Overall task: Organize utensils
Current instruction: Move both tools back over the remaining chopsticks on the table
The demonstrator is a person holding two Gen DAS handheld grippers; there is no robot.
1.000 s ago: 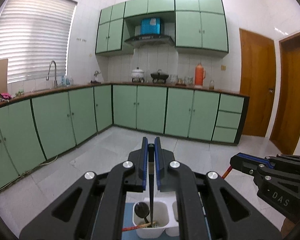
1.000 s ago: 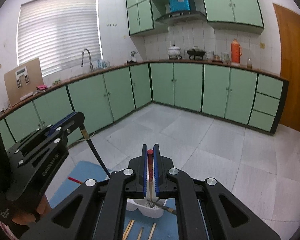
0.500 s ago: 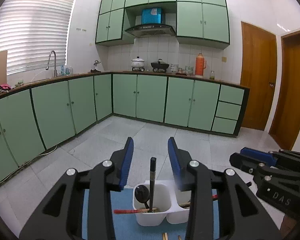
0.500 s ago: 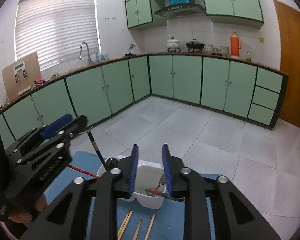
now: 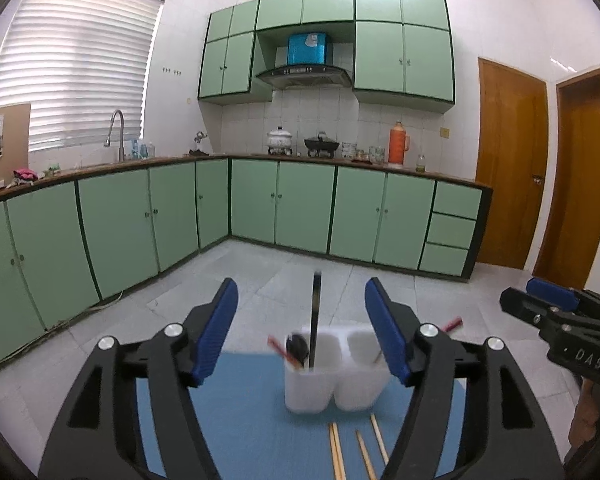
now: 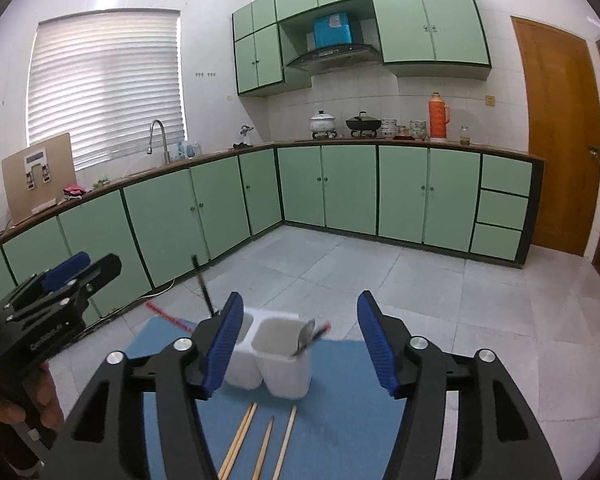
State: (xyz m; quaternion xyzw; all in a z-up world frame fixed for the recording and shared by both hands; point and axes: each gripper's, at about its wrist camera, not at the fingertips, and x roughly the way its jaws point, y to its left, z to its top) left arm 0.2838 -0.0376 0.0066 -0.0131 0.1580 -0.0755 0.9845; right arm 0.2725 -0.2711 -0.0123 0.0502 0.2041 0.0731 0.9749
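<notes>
- Both my grippers have pulled back since half a second ago: left gripper (image 5: 302, 330) and right gripper (image 6: 300, 338) gape wide, holding nothing.
- Only my right view shows the spoon (image 6: 306, 336) in the white caddy (image 6: 286, 376); the left shows the black ladle (image 5: 315, 320).

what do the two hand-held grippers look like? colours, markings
Both match: matte black angular frames with cut-out windows, silver screw heads at the joints, ribbed blue pads on the fingers. Left hand-held gripper, right hand-held gripper. White lettering on the body sides, "DAS" readable on the right one. No cables visible.
</notes>
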